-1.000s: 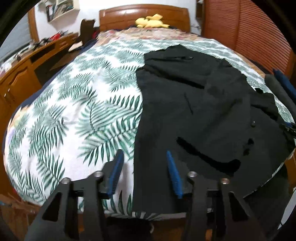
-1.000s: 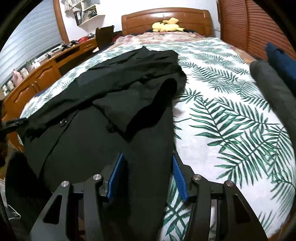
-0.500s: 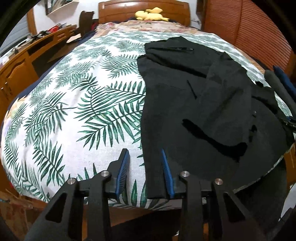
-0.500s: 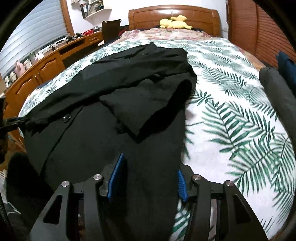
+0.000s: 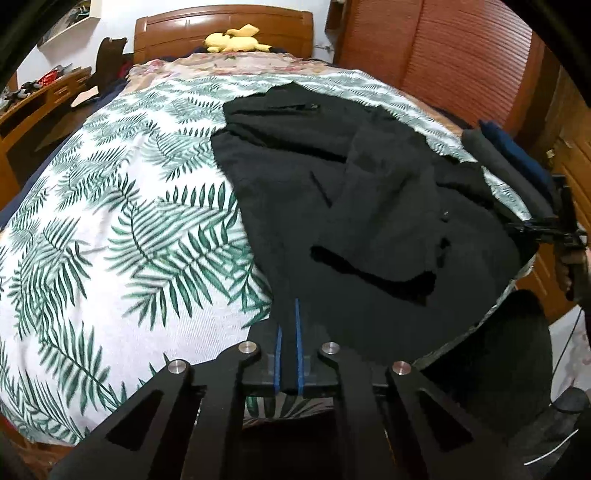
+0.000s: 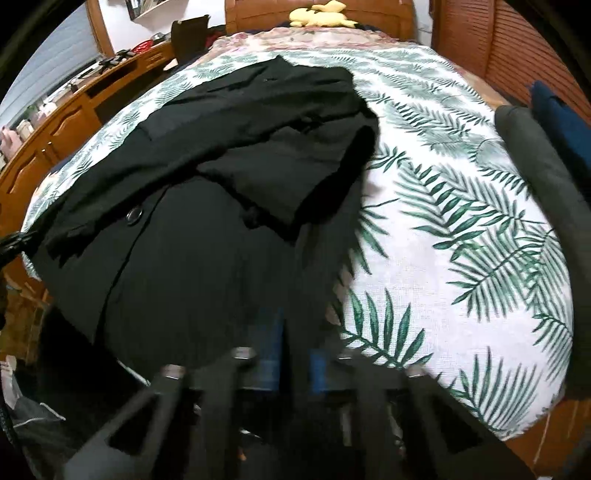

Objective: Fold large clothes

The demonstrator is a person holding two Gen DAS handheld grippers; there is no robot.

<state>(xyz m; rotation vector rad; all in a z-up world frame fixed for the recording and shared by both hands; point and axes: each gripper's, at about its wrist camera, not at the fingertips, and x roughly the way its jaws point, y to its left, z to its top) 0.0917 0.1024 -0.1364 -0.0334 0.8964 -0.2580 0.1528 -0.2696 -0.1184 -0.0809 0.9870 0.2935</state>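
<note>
A large black coat [image 5: 369,192] lies spread on the bed, one sleeve folded over its front; the right wrist view shows its button side [image 6: 207,258]. My left gripper [image 5: 287,317] is closing its jaws on the coat's near hem, with black cloth pinched between the blue pads. My right gripper [image 6: 295,332], blurred, is closing on the hem's other near corner, cloth between its pads. Each gripper also shows at the far edge of the other's view, the right gripper [image 5: 546,229] and the left gripper [image 6: 11,240], both at the coat's edge.
The bed has a leaf-print sheet [image 5: 129,221] and a wooden headboard [image 5: 221,26] with a yellow plush toy [image 5: 236,38]. Folded grey and blue clothes [image 6: 535,166] lie at the bed's right side. A wooden desk [image 6: 55,140] runs along the left, a slatted wardrobe [image 5: 461,55] on the right.
Both grippers went from open to pinched on the coat's near hem. The left gripper shifted right onto the hem's edge; the right one tilted lower over the cloth.
</note>
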